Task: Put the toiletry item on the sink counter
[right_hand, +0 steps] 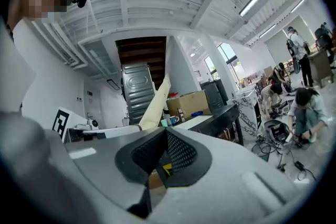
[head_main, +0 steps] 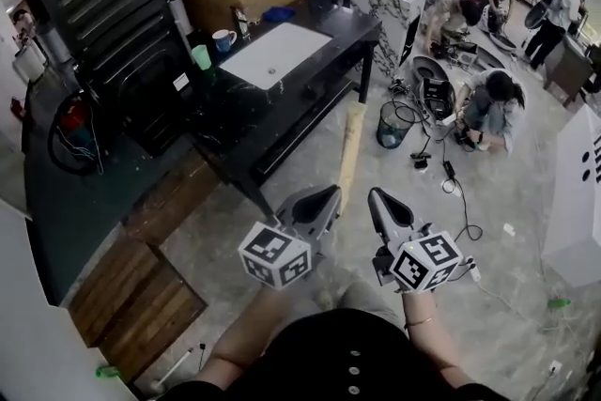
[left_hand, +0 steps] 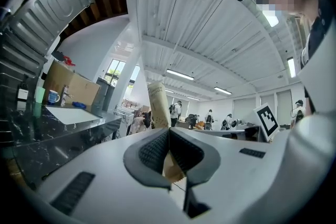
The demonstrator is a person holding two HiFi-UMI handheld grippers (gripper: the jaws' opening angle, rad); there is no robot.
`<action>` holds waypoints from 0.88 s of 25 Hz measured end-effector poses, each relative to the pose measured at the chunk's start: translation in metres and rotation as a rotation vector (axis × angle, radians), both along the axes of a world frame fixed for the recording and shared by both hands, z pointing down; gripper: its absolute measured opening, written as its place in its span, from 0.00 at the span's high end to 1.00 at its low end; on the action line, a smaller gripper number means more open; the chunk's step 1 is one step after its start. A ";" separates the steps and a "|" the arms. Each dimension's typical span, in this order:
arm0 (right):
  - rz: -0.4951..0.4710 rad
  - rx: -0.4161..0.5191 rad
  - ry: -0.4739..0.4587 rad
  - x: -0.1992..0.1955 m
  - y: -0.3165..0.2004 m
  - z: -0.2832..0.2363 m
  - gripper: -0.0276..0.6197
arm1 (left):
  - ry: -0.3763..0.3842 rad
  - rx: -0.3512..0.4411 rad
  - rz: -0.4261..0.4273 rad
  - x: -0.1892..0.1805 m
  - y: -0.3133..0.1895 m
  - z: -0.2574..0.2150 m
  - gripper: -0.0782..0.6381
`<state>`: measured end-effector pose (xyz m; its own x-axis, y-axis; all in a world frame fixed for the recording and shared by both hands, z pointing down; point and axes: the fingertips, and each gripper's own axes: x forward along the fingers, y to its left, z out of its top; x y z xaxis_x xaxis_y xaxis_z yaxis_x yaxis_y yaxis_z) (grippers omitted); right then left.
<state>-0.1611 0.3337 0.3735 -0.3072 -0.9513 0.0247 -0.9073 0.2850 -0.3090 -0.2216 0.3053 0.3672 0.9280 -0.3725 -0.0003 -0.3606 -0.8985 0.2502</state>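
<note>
The left gripper (head_main: 331, 194) is clamped on the near end of a long beige tube (head_main: 352, 146), held above the floor near the dark table (head_main: 225, 122). The right gripper (head_main: 376, 197) beside it is closed, empty.

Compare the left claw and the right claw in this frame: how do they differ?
The left claw is shut on a beige tube; the right claw is shut with nothing seen between its jaws. The tube rises out of the left claw toward the sink counter, while it passes to the left of the right claw without touching it. Both are closed and held side by side over the floor, short of the counter.
</note>
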 end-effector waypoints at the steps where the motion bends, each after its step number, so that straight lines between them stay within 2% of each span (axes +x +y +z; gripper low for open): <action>1: 0.001 -0.004 0.004 0.002 -0.004 0.000 0.95 | 0.010 -0.003 -0.001 0.001 -0.006 -0.001 0.87; 5: 0.005 -0.016 -0.013 0.012 -0.019 0.003 0.95 | 0.027 -0.023 0.003 0.010 -0.026 0.001 0.87; 9: -0.038 -0.017 -0.059 0.022 -0.043 0.003 0.95 | 0.016 -0.032 0.002 0.024 -0.046 0.008 0.87; 11: -0.035 -0.005 -0.038 0.029 -0.061 0.002 0.95 | 0.010 -0.042 -0.008 0.031 -0.063 0.013 0.87; 14: -0.009 0.007 0.001 0.051 -0.091 0.002 0.95 | 0.002 -0.054 -0.008 0.049 -0.088 0.017 0.87; 22: -0.007 0.034 -0.020 0.120 -0.182 -0.009 0.95 | -0.007 -0.050 -0.007 0.116 -0.171 0.012 0.87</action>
<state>-0.0413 0.1518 0.3646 -0.3143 -0.9492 -0.0136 -0.8989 0.3022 -0.3174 -0.1054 0.1343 0.3795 0.9253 -0.3784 0.0252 -0.3688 -0.8823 0.2924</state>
